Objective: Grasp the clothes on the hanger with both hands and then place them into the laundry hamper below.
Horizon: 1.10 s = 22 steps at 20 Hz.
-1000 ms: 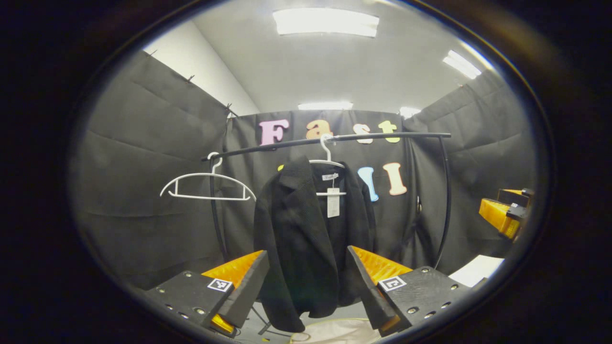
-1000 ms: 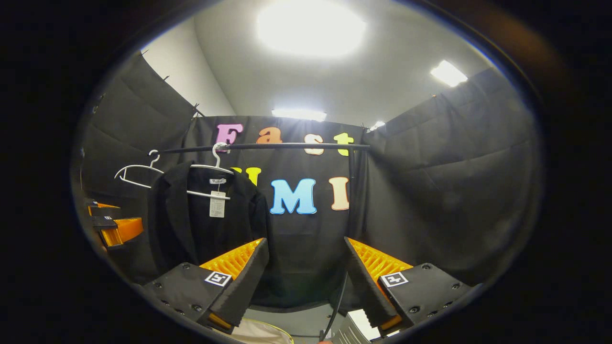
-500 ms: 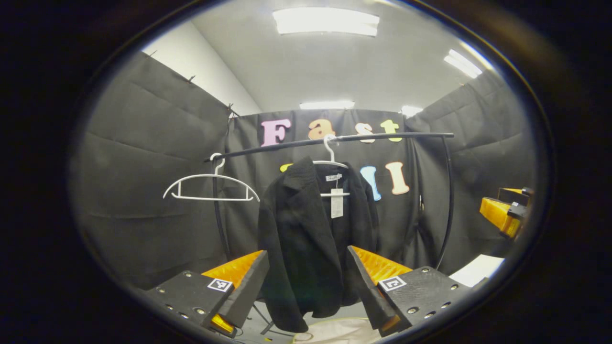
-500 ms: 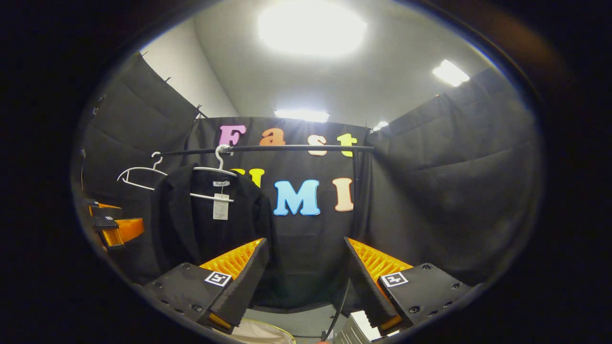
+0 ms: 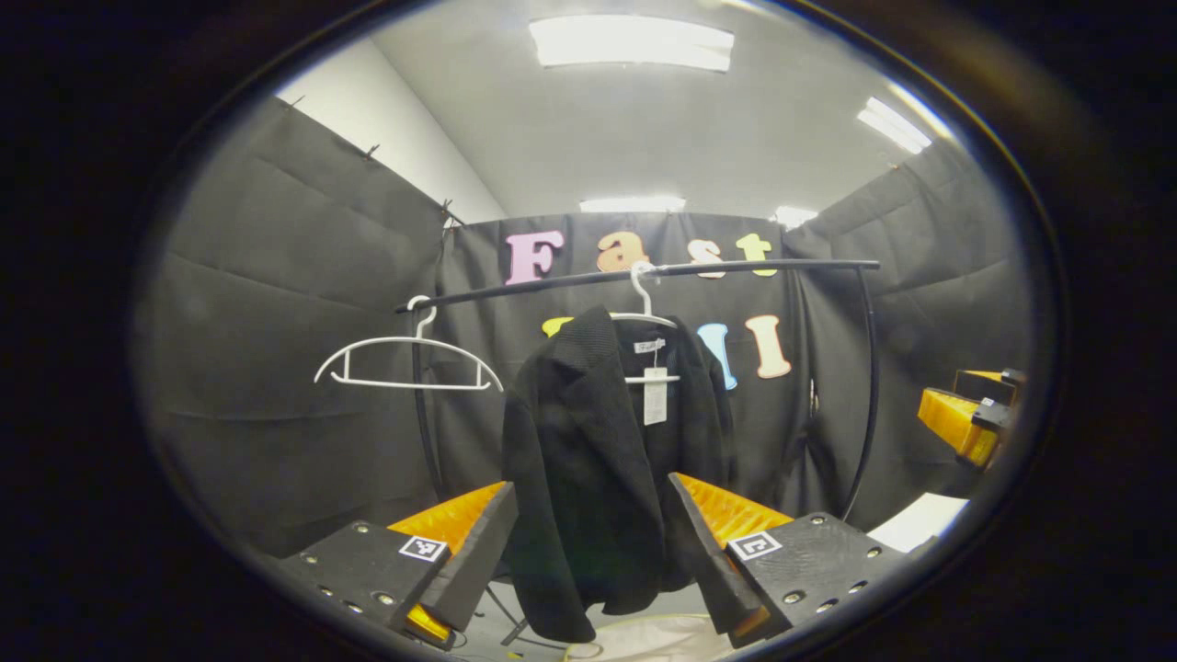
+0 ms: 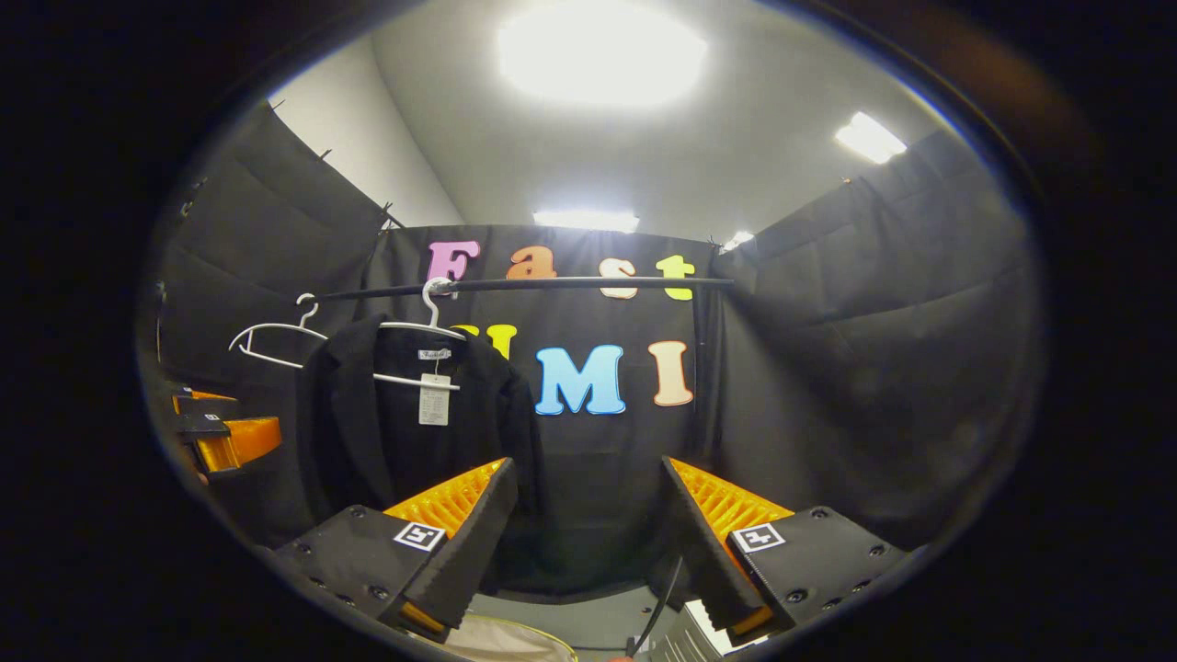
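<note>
- The black jacket [image 5: 598, 469] hangs on a white hanger [image 5: 644, 317] from the dark rail [image 5: 644, 273]. It is not in the hamper [image 5: 644, 637] yet; a pale edge of the hamper peeks out low down, under the jacket.
- The left gripper [image 5: 588, 552] has its fingers spread wide with nothing in them. The jacket sits in the gap, but farther off, not touching.
- The right gripper [image 6: 588, 552] is wide open and empty too. It faces the black wall, and the jacket [image 6: 414, 423] is off to its left side.
- To do this step well, I think the right gripper should turn toward the jacket first. Then both should go up to the shoulders, one on each side, and pinch a thick fold of cloth, not the paper tag [image 5: 655, 395].
- I think lifting the cloth up off the hanger is safer than tugging down.
- The left gripper view shows the whole jacket down to its hem, and an empty hanger [image 5: 409, 359] beside it.
- The right gripper view shows the far end of the rail [image 6: 552, 285].
</note>
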Tool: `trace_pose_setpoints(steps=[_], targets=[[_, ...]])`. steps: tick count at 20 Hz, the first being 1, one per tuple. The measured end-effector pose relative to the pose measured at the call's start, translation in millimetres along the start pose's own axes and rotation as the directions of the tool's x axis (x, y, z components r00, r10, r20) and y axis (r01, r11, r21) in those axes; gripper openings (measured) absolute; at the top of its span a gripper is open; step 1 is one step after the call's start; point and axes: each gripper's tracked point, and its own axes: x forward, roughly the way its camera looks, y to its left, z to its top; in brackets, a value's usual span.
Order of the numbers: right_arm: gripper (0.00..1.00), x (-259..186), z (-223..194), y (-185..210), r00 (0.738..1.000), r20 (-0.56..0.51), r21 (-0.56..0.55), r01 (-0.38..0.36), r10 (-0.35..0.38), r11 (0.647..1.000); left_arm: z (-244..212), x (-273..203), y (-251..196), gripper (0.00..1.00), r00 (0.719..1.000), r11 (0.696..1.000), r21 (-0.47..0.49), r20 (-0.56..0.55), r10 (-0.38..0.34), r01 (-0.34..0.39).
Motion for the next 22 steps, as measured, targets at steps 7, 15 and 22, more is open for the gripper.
trace_pose_setpoints(steps=[7, 15, 22], targets=[[0.97, 15, 2, 7, 1.000, 0.008, 0.051, -0.005, 0.004, 0.999, 11, 0, 14, 0.95, 0.999, 1.000, -0.007, 0.037, 0.003, -0.003], [0.96, 45, 1, 38, 0.999, 0.012, 0.060, -0.049, 0.049, 0.997, 18, 12, 21, 0.94, 0.998, 1.000, -0.013, 0.060, -0.016, 0.017], [0.96, 108, -6, 71, 0.982, 0.037, 0.059, -0.187, 0.185, 0.981, 17, 55, 5, 0.94, 0.997, 0.998, -0.029, 0.059, 0.056, -0.054]])
